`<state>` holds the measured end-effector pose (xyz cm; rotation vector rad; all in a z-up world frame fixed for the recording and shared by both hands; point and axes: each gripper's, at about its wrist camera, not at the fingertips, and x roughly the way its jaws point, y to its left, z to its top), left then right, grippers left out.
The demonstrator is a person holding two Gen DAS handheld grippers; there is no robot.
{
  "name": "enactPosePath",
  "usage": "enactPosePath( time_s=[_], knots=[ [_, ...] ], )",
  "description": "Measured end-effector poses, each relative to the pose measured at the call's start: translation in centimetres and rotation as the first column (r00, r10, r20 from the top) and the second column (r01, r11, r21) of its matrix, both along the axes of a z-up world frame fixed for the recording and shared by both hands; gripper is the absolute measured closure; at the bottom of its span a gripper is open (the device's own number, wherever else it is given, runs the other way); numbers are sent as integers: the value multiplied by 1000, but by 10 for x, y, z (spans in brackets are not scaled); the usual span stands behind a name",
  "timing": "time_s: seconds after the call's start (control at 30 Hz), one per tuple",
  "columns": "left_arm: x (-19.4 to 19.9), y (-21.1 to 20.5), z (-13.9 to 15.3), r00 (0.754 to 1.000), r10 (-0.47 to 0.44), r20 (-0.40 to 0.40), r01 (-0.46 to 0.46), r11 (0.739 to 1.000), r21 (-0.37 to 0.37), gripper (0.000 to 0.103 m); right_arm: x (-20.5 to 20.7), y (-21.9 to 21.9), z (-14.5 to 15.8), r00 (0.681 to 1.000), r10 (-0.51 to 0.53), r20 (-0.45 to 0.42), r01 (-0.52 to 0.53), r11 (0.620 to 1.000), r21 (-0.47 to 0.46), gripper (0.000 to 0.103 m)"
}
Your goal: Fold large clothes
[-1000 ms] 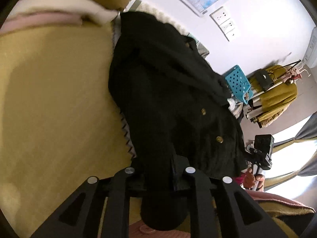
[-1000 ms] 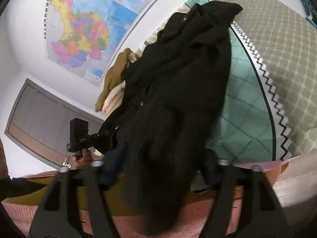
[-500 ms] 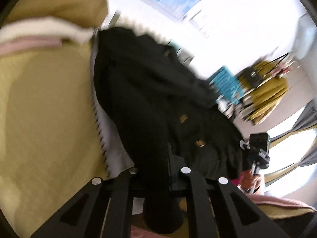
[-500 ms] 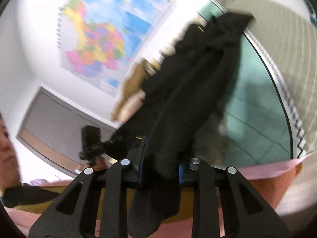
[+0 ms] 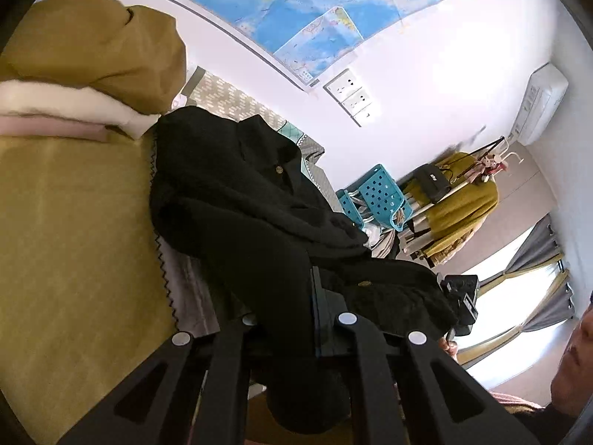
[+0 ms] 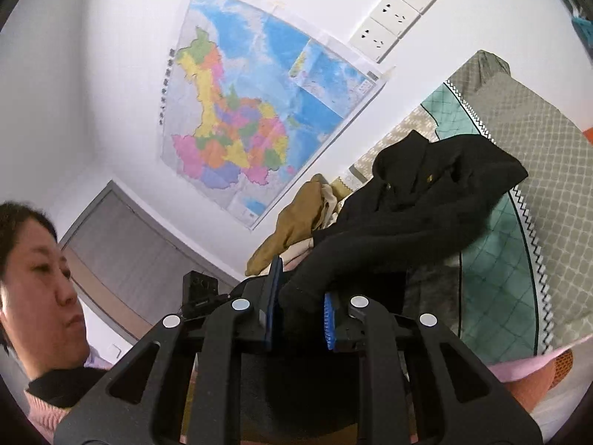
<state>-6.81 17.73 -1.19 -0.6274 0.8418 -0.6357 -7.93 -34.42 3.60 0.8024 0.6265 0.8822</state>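
The black coat lies on a patterned bed cover, each cuff raised. The left claw is clamped on one sleeve. The right claw, jaws closing, pinches the other. The wall map carries lettering too small to read. Both cuffs hang hidden behind the claws.

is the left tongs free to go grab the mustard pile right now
Probably not: the left tongs are shut on the black coat, so they'd have to let go first. The mustard pile itself lies uncovered.
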Motion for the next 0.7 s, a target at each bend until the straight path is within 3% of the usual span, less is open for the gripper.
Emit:
enactPosePath(
  time_s=[0.2,0.37,0.43,0.57,0.63,0.67,0.7],
  knots=[
    [45,1,25,1000,-16,-18,17,999,37,94,48,-6,17,1000,-17,-15,18,999,34,84],
    [121,-4,41,998,-13,-62,18,996,83,92,118,-10,22,996,-60,-67,61,998,24,84],
    [157,-10,40,995,1,-100,10,994,110,92,159,-13,11,987,-88,-135,90,996,14,84],
    [233,-29,14,974,58,-221,-6,974,227,88,236,-14,-41,930,-155,-334,150,988,-40,80],
    [265,-37,-10,950,81,-302,6,962,275,88,262,-11,-74,874,-185,-448,162,983,-91,64],
    [274,-37,-20,938,73,-339,20,964,264,88,270,-10,-86,849,-210,-486,173,978,-120,59],
    [279,-34,-29,927,69,-368,20,972,232,87,272,-11,-92,838,-221,-500,178,975,-132,48]
  ],
)
